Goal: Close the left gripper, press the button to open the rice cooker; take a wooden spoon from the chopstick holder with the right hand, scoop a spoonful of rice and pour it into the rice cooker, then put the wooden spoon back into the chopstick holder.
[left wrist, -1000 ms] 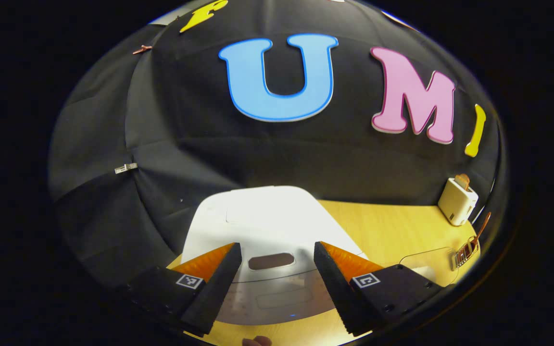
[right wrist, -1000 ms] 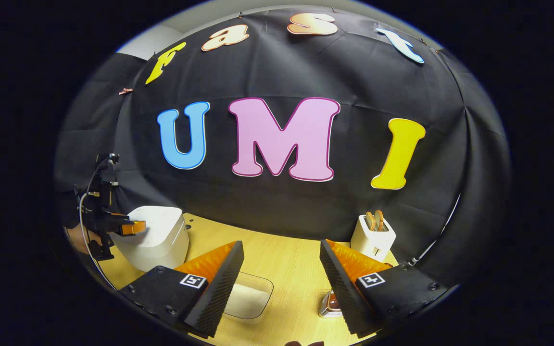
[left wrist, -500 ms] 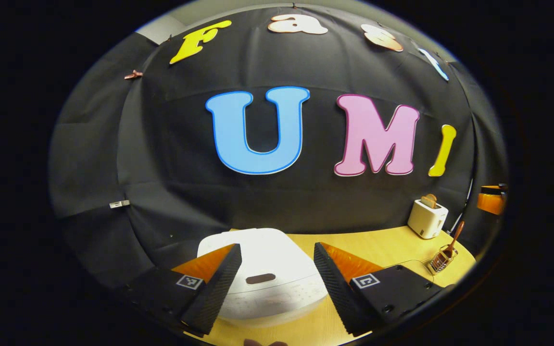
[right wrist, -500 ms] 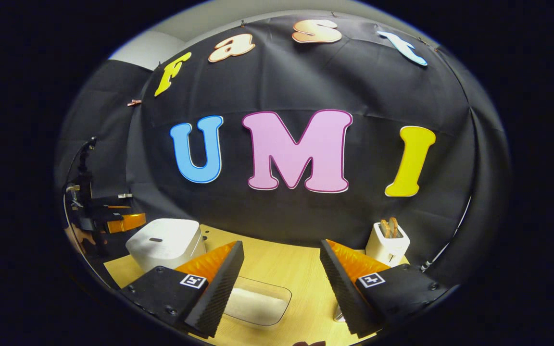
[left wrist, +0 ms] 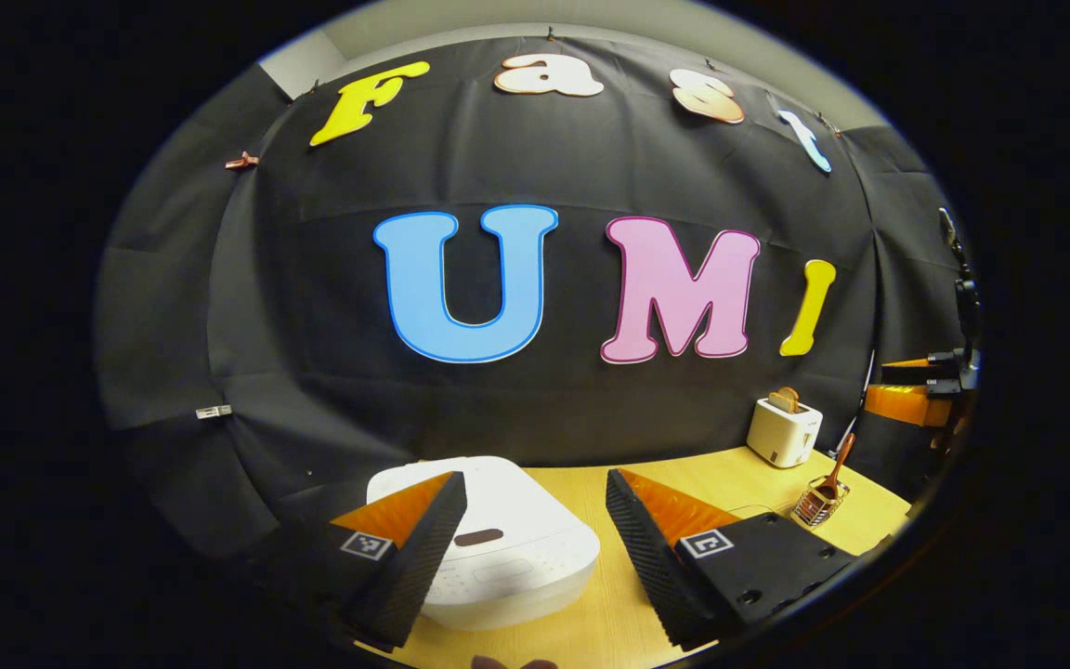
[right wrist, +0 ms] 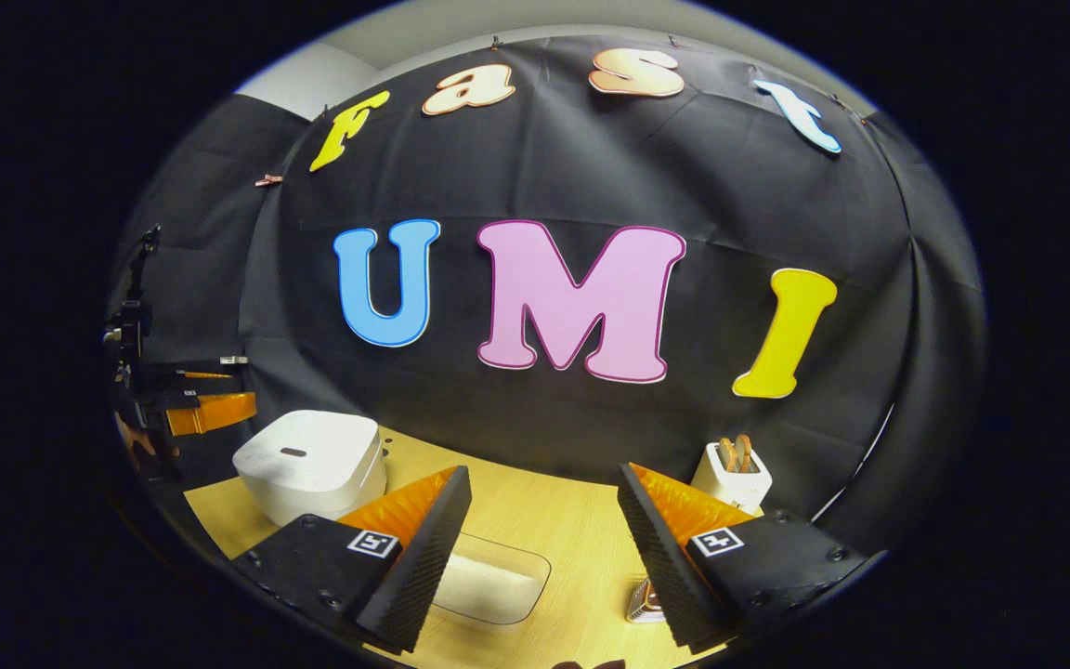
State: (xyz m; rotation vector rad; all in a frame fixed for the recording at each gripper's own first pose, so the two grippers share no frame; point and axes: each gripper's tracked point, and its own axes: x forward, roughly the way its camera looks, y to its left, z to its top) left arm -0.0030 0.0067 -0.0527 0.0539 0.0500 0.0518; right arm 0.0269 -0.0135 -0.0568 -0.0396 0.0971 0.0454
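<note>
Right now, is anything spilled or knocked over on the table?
Nothing stands out. The rice cooker sits shut and level, the rice stays inside its clear tray, the toaster stands upright, and the wooden spoon is in its holder.

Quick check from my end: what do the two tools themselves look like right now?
Both match: the left tool and right tool have black ribbed wedge fingers with orange backs, black bodies with visible screws, and a small square black-and-white marker at each finger's base.

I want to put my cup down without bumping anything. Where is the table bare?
The bare wood between the white rice cooker and the white toaster, behind the clear rice tub, looks free. It is crowded at the right, where the wire chopstick holder with its wooden spoon stands near the toaster.
</note>
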